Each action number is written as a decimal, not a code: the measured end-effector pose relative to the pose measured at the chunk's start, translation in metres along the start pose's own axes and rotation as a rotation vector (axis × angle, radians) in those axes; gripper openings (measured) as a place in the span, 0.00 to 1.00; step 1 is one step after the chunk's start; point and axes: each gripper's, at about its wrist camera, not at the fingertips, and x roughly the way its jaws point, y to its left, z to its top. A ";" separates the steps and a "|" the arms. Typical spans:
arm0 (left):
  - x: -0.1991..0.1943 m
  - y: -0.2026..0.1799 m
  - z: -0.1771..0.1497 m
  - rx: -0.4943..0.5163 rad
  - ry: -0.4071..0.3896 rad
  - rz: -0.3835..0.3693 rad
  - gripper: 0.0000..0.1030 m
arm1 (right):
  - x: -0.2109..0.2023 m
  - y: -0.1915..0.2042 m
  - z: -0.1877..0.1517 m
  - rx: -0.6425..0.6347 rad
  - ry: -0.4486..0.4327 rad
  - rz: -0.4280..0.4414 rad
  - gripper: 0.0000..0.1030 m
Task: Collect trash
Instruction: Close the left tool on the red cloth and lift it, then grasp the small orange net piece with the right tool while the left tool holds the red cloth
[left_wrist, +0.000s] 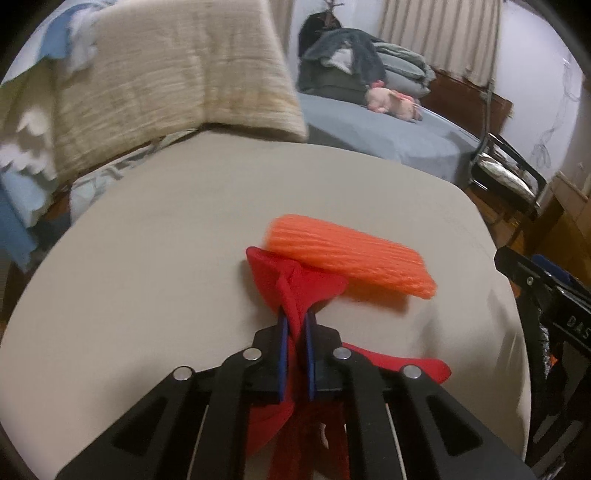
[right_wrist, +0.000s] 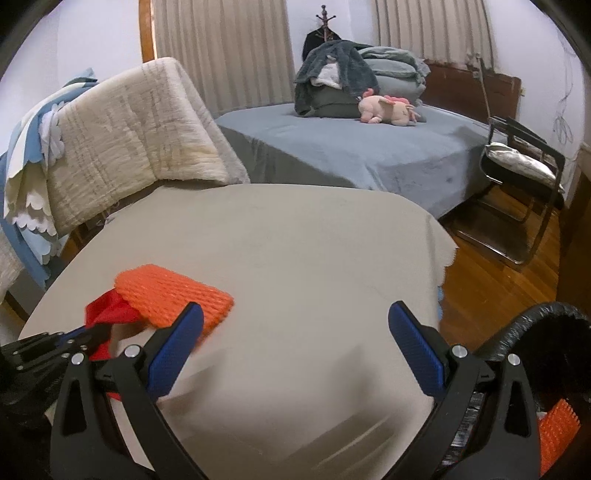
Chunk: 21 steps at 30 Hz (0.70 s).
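My left gripper (left_wrist: 295, 317) is shut on a crumpled red plastic wrapper (left_wrist: 295, 280) at the near part of the beige round table (left_wrist: 147, 240). An orange foam net sleeve (left_wrist: 351, 254) lies against the wrapper's far end, partly over it. In the right wrist view the same left gripper (right_wrist: 86, 330) pinches the red wrapper (right_wrist: 110, 312) at the left, with the orange net (right_wrist: 173, 295) beside it. My right gripper (right_wrist: 295, 314) hangs open over bare tablecloth, nothing between its blue pads (right_wrist: 173, 354).
A bin lined with a black bag (right_wrist: 535, 325) stands at the table's right, another orange net piece (right_wrist: 557, 432) inside. A draped chair (right_wrist: 129, 147) sits behind the table. Beyond are a bed (right_wrist: 351, 147) and a black chair (right_wrist: 524, 166) on wooden floor.
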 end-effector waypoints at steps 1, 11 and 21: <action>-0.003 0.006 0.000 -0.014 -0.003 0.008 0.08 | 0.002 0.004 0.001 -0.007 0.002 0.009 0.95; 0.001 0.039 0.006 -0.026 -0.034 0.089 0.08 | 0.034 0.051 0.009 -0.074 0.037 0.066 0.95; 0.017 0.049 0.007 -0.034 -0.023 0.083 0.08 | 0.075 0.070 0.009 -0.107 0.125 0.070 0.94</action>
